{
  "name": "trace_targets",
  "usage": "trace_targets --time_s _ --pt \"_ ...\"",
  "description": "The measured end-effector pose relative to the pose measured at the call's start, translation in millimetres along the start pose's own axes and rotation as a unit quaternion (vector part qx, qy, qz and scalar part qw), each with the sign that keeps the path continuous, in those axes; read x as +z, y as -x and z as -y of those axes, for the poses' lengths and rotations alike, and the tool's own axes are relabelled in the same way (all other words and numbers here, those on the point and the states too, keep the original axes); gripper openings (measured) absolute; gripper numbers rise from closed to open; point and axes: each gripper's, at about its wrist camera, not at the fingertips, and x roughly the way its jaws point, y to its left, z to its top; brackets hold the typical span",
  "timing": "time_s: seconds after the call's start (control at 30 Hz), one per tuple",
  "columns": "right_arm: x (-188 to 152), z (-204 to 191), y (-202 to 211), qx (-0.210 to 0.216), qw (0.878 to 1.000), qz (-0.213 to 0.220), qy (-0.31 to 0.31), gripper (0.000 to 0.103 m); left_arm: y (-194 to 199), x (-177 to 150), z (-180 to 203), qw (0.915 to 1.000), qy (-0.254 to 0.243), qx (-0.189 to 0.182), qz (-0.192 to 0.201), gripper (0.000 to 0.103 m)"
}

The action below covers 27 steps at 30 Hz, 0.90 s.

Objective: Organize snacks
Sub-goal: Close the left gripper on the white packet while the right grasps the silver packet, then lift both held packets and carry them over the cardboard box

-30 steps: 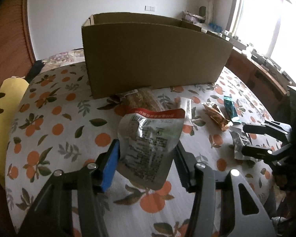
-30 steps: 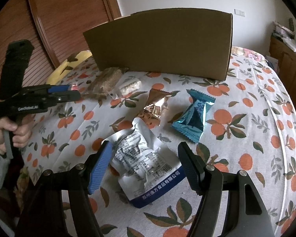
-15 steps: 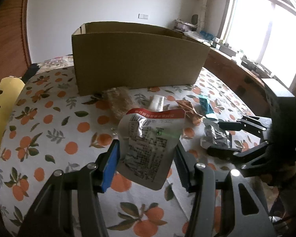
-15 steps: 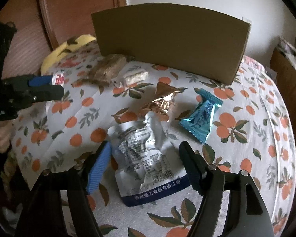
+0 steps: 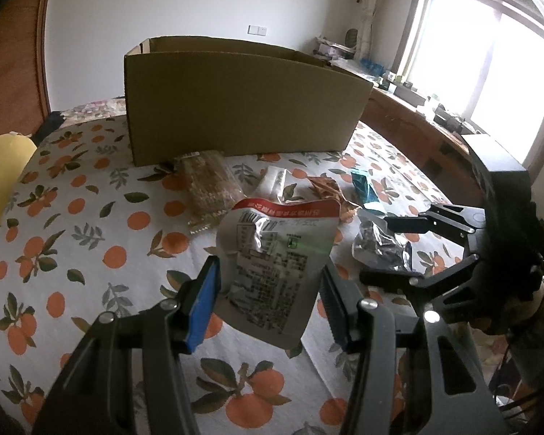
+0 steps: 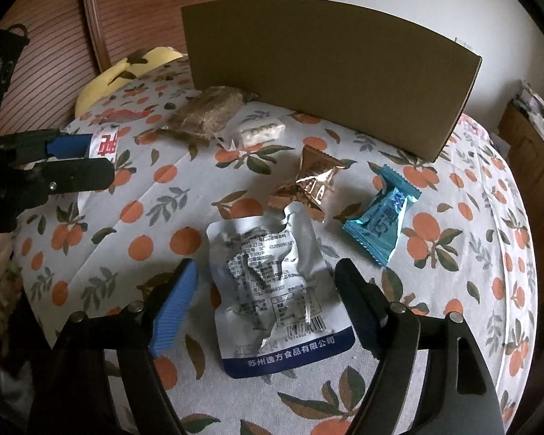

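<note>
Left gripper [image 5: 270, 290]: jaws clamped on red-topped silver pouch [image 5: 275, 268], held upright clear of orange-print tablecloth [image 5: 90, 239], in front of cardboard box [image 5: 235, 108] standing at far side of table. Right gripper [image 6: 264, 301]: jaws closing, either side of blue-edged silver pouch [image 6: 275, 290] lying flat on cloth, pads not pressing on it. Between that pouch and box, loose on cloth: teal packet [image 6: 380, 221] to the right, copper wrapper [image 6: 313, 185] touching pouch's top edge, white bar [image 6: 261, 130] and brown cake packet [image 6: 206, 114] just beside box.
</note>
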Motion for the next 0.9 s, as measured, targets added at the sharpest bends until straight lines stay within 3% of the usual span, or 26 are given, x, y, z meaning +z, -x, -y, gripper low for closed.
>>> trace_targets --time_s 0.23,0.9 --pt "-3 -4 4 -0.002 1.0 0.009 0.0 0.061 2 -3 4 1.0 -0.003 0.001 0.0 0.053" --pt "-4 8 33 0.03 0.997 0.049 -0.049 0.06 10 8 9 0.9999 -0.003 0.001 0.013 0.053"
